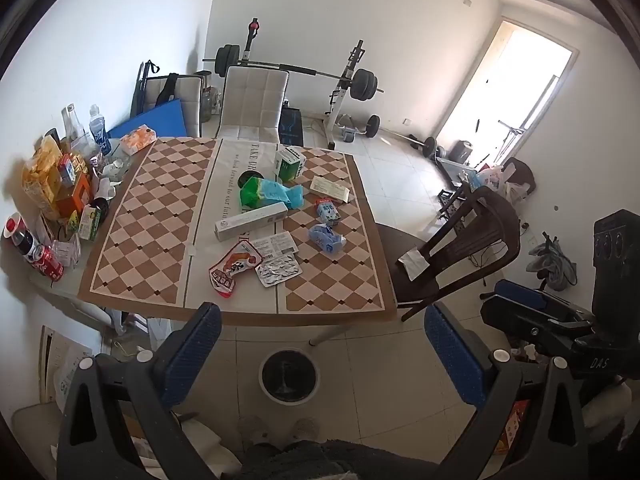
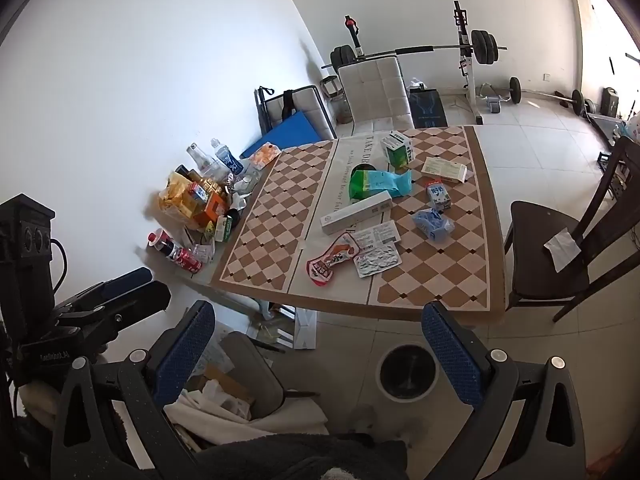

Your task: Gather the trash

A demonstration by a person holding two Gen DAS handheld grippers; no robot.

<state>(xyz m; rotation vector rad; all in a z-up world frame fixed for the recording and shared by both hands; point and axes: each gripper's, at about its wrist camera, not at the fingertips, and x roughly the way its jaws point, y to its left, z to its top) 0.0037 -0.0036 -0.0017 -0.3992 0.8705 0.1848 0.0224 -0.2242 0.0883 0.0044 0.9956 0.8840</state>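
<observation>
Trash lies on the checkered table (image 1: 132,216) (image 2: 476,256): a red snack wrapper (image 1: 234,268) (image 2: 330,262), a foil blister pack (image 1: 278,270) (image 2: 378,260), a long white box (image 1: 250,220) (image 2: 356,208), a green-blue bag (image 1: 268,194) (image 2: 378,184), a crumpled blue wrapper (image 1: 326,238) (image 2: 434,222), a small milk carton (image 1: 328,212) (image 2: 438,196) and a green carton (image 1: 290,162) (image 2: 398,150). A round white bin (image 1: 289,376) (image 2: 407,372) stands on the floor before the table. My left gripper (image 1: 322,348) and right gripper (image 2: 318,346) are open and empty, held back from the table's near edge.
Bottles, cans and snack boxes (image 1: 60,196) (image 2: 196,208) crowd the table's left side. A dark wooden chair (image 1: 452,248) (image 2: 568,248) stands right of the table, a white chair (image 1: 254,104) (image 2: 378,92) behind it. A barbell rack (image 1: 348,80) is at the back wall. A grey chair with clutter (image 2: 240,380) is below left.
</observation>
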